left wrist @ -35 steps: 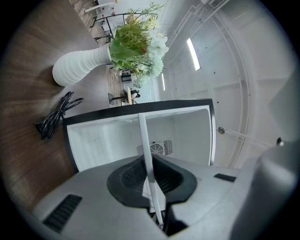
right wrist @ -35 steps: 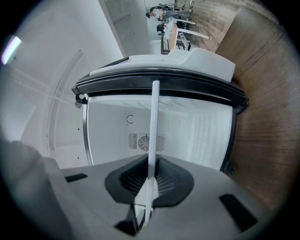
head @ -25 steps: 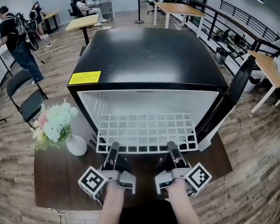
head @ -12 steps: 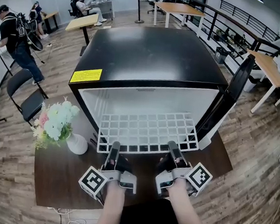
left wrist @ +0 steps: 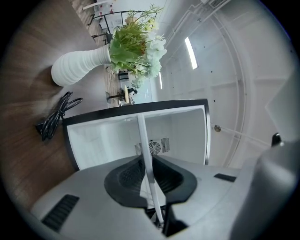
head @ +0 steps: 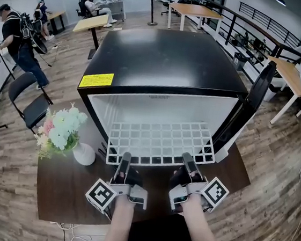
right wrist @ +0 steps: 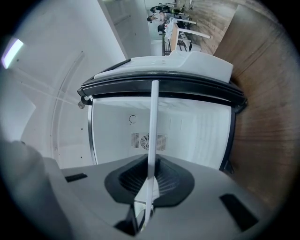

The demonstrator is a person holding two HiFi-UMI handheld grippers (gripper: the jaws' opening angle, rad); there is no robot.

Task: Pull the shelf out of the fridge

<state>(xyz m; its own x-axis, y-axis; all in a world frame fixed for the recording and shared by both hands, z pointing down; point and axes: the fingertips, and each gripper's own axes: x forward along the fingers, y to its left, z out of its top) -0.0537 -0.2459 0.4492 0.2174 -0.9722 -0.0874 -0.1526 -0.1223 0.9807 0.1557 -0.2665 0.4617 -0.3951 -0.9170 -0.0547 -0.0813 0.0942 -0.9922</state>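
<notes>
Little has changed since a second ago. The left gripper (head: 125, 159) and the right gripper (head: 187, 160) sit at the same two spots on the front rail of the white wire shelf (head: 159, 139), and if the shelf has come forward at all, it is by a hair. The whole scene has shifted slightly, and a person with a backpack (head: 17, 32) far off on the left has moved a little.

Both tongs are clamped on the shelf. In each gripper view the thin white front wire runs straight down between the dark pads and is pinched there.

The shelf lies flat and is partly drawn out of the black fridge (head: 163, 59). Its front rows stick out past the opening and hang over the brown table (head: 61, 193), while its back rows are under the fridge's roof. How its rear edge is seated I cannot make out from here.

The fridge door (head: 248, 104) stands swung wide on the right, just beside the shelf's right front corner. On the left, a white vase (head: 84, 155) of pale flowers (head: 62, 130) stands near the shelf's left front corner but apart from it. A coiled black cable (left wrist: 54, 119) lies on the table between the vase and the fridge's side. In front of the shelf a bare strip of tabletop runs back to the table's near edge, under the person's forearms (head: 119, 224).
</notes>
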